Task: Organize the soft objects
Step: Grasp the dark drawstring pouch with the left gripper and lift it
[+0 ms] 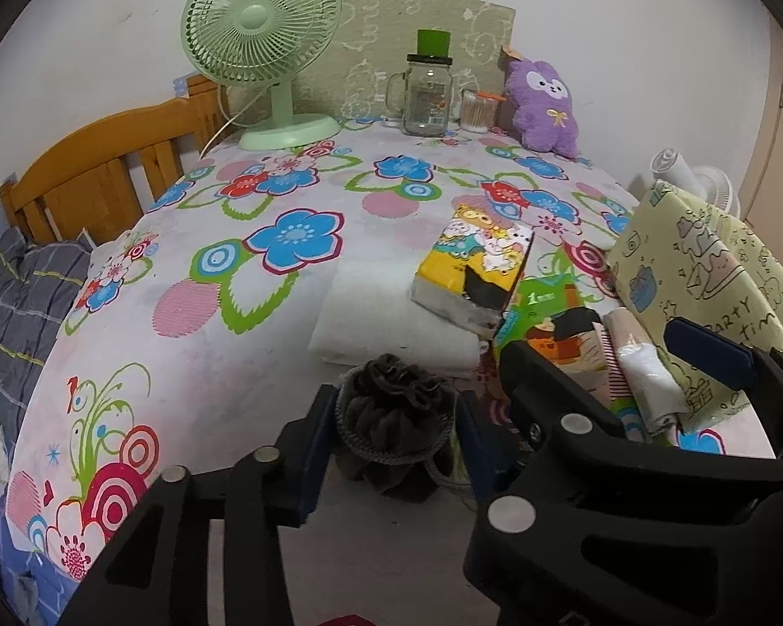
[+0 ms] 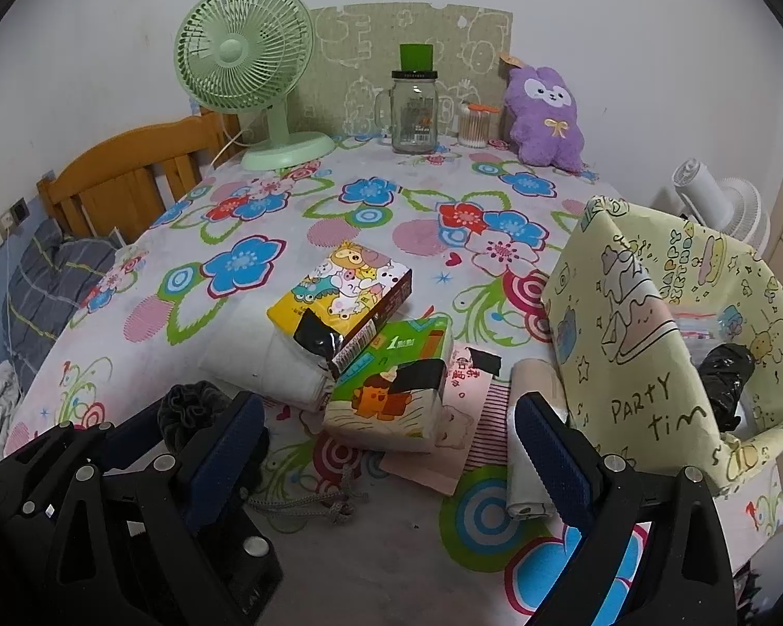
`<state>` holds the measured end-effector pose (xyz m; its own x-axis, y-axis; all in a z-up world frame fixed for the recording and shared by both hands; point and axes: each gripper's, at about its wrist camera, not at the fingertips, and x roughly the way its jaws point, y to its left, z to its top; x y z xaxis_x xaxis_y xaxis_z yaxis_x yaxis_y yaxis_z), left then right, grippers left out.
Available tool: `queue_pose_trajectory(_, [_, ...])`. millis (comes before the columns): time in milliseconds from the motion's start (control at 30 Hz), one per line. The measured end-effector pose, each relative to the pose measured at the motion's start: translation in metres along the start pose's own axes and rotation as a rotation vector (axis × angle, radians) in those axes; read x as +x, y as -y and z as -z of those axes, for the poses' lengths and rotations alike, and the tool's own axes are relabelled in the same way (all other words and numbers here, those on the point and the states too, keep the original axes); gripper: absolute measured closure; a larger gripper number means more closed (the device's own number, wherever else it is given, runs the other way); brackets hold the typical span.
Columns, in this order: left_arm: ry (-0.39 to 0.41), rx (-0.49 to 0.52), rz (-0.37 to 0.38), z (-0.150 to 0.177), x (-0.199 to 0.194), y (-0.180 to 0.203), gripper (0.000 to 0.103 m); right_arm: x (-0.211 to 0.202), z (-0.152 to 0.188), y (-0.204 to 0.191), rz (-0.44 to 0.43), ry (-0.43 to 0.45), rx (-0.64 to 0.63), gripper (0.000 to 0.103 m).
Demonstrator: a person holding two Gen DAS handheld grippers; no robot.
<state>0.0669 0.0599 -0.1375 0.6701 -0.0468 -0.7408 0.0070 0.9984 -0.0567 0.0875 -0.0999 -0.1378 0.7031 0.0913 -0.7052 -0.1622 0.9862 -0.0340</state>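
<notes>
Two grippers work over the flowered bedspread [image 2: 391, 537], and the left gripper [image 1: 396, 417] is plainly the nearer one to the dark grey mesh bath pouf [image 1: 394, 417]. The pouf sits directly ahead of it, between its two blue pads, near the front edge of the bed. The jaws are partly drawn in around the pouf; the pads stand right at its sides, but whether they already squeeze the mesh cannot be told from either view. The pouf is a roundish bundle with no real long axis (its grey cord [image 2: 308, 508] trails off toward the right gripper's side).

The right gripper [image 2: 386, 448] stands with its jaws wide apart and nothing between the pads; ahead of it lie the green tissue pack [image 2: 391, 386] and, on top, the yellow tissue pack [image 2: 339, 292], leaning over a folded white cloth [image 2: 266, 365]. To the right, the pale yellow patterned bag [image 2: 626, 334] stands open, a likely destination.

The coming move probably calls for the left jaws to finish closing, then a carry rightward across the tissue packs to the bag, with the loose cord possibly snagging.
</notes>
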Motion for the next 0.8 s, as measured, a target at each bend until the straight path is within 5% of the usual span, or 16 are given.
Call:
queue_pose_trajectory(300, [0.006, 0.008, -0.005, 0.0, 0.004, 0.001, 0.063, 0.009, 0.0, -0.001, 0.01, -0.015, -0.002, 0.005])
queue_pose_trajectory(800, [-0.027, 0.034, -0.027, -0.006, 0.024, 0.007, 0.064, 0.041, -0.002, 0.008, 0.003, -0.104, 0.06, 0.024])
